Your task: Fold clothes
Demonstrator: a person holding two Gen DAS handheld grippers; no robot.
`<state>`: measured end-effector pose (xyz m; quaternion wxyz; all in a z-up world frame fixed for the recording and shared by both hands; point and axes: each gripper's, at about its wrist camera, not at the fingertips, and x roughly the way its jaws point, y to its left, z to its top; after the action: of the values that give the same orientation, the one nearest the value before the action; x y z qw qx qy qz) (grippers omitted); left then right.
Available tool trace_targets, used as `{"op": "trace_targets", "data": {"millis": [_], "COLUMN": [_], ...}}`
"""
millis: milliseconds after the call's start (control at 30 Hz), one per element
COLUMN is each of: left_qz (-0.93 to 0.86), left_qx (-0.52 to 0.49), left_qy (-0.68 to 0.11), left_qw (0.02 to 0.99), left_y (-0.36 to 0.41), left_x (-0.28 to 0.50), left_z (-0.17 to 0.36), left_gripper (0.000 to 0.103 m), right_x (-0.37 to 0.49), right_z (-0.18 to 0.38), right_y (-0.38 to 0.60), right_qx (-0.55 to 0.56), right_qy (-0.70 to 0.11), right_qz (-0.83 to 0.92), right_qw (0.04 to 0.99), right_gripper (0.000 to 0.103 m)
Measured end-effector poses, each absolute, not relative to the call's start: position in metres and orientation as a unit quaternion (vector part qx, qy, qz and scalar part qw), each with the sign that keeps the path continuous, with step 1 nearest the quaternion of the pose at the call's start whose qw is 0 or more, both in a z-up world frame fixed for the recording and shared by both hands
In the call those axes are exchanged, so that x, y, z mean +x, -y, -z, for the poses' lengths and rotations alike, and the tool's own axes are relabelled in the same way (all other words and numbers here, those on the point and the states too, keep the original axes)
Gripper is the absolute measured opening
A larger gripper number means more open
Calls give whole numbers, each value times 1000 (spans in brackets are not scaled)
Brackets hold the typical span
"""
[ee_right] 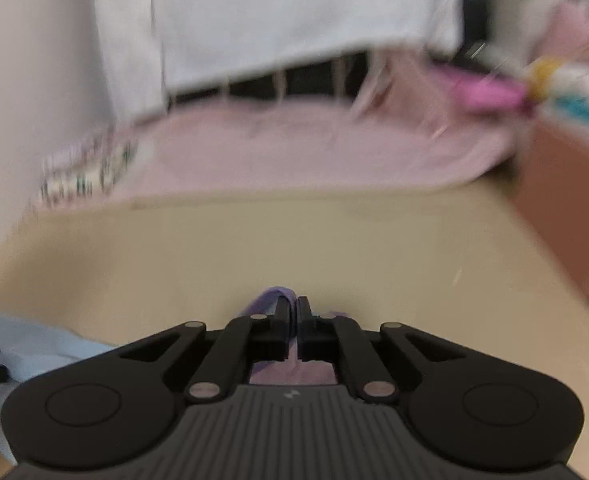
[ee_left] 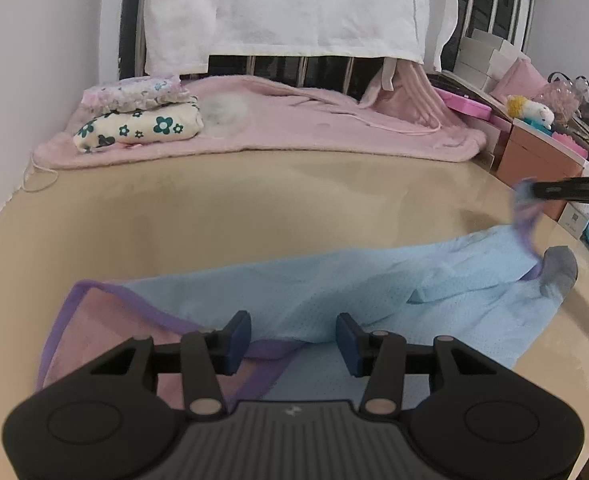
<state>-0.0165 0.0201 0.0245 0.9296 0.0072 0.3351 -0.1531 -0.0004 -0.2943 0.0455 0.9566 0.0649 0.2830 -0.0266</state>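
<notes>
A light blue mesh garment (ee_left: 334, 280) with purple trim and a pink inner side lies spread on the beige surface (ee_left: 254, 208). It has a grey cuff (ee_left: 559, 270) at its right end. My left gripper (ee_left: 293, 336) hovers open over the garment's near left part, with the purple hem running under its blue pads (ee_left: 238, 336). At the right edge of the left wrist view, my right gripper (ee_left: 534, 191) holds a purple corner lifted off the surface. The blurred right wrist view shows the right gripper (ee_right: 296, 308) shut on that purple hem (ee_right: 272, 294).
A pink blanket (ee_left: 314, 128) covers the far end, with a stack of folded clothes (ee_left: 138, 116) on its left. A white sheet (ee_left: 294, 8) hangs over the bed rail behind. A brown box (ee_left: 534, 164), a plush toy (ee_left: 532, 110) and clutter stand at the right.
</notes>
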Motion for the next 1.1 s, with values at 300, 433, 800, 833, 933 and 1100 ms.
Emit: {"op": "trace_targets", "data": {"millis": [300,433,800,833,933,1100], "left_qz": [155,151,242,251,232,212], "left_qx": [28,79,152,143,133,138], "left_qy": [-327,-311,-318,-317,-312,-290], "left_qw": [932,935,904,903,911,923], "left_y": [-22,-26,-7,-8,-15,-24], "left_x": [-22,-29,-27,-26,-27,-41], "left_z": [-31,-36,-27,-28,-32,-37], "left_gripper": [51,52,41,16,3,3], "right_x": [-105,-114,-51,-49,-48,-68], "right_z": [-18,-44,-9,-8,-9,-23], "right_y": [314,294,223,223,221,228], "right_qx": [92,97,15,22,34,36], "right_qy": [-270,-223,-320,-321,-317,-295], "right_qz": [73,13,-119,-123,-132,-147], "right_qw": [956,970,940,939,939,943], "right_gripper": [36,44,37,21,7,6]}}
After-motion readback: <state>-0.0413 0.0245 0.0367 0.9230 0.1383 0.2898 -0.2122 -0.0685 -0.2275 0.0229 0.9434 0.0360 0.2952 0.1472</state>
